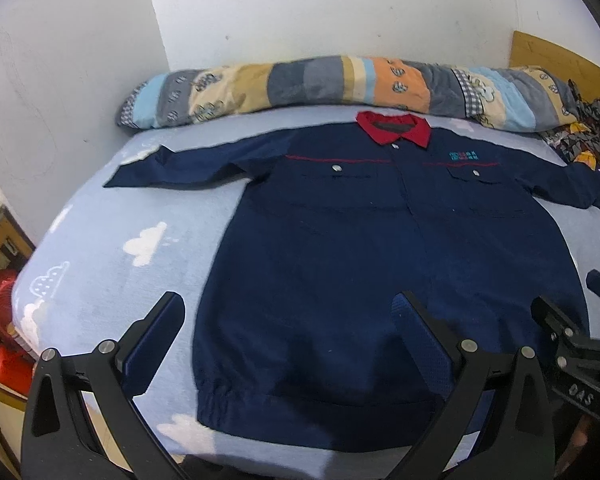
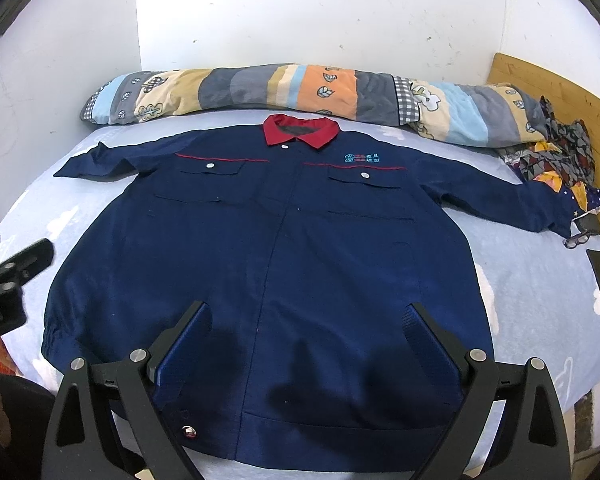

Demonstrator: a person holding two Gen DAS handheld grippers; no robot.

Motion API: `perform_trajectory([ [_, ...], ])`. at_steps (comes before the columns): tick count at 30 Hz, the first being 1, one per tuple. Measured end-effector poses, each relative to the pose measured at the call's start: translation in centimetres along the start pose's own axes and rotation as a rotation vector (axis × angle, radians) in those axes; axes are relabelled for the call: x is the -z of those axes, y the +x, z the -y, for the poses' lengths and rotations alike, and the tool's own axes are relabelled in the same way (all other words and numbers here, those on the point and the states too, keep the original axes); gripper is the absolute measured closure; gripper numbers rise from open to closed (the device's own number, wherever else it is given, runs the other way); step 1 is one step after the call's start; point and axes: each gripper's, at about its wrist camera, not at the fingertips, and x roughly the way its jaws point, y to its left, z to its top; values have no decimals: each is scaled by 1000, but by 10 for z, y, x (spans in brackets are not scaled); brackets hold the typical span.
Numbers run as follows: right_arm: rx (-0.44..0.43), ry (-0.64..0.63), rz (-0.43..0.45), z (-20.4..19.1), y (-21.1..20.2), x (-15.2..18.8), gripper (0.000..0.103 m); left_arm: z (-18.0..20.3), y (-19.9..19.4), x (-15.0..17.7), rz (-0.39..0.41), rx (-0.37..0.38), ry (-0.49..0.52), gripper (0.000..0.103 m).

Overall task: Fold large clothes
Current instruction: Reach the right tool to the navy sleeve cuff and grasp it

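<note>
The navy jacket (image 2: 268, 264) lies spread flat, front up, on the bed (image 2: 540, 304), sleeves out and red collar (image 2: 300, 130) toward the rolled quilt (image 2: 300, 90), probably readied for folding. The left gripper (image 1: 290, 340) and right gripper (image 2: 308, 340) hover over its hem, jaws wide apart and empty.

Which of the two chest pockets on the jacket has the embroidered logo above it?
The chest pocket on the picture's right in both views. The teal and red logo sits just above its red piping; the other chest pocket has only piping above it.
</note>
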Motion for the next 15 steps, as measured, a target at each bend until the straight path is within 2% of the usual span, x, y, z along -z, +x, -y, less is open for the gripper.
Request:
perform_trajectory([
  [4, -23, 46, -28, 11, 4, -3, 6, 9, 21, -15, -11, 130, -32, 0],
  [5, -36, 83, -34, 21, 5, -4, 6, 12, 30, -20, -16, 189, -51, 0],
  [7, -66, 170, -49, 41, 6, -5, 6, 20, 47, -29, -28, 234, -82, 0],
  [9, -94, 281, -71, 67, 11, -5, 6, 36, 66, -36, -65, 193, -64, 0],
  [11, -130, 426, -88, 102, 15, -2, 6, 55, 83, -39, -101, 141, -1, 0],
  [15, -144, 675, -73, 179, 19, 1, 6, 76, 96, -38, -164, 171, 81, 0],
])
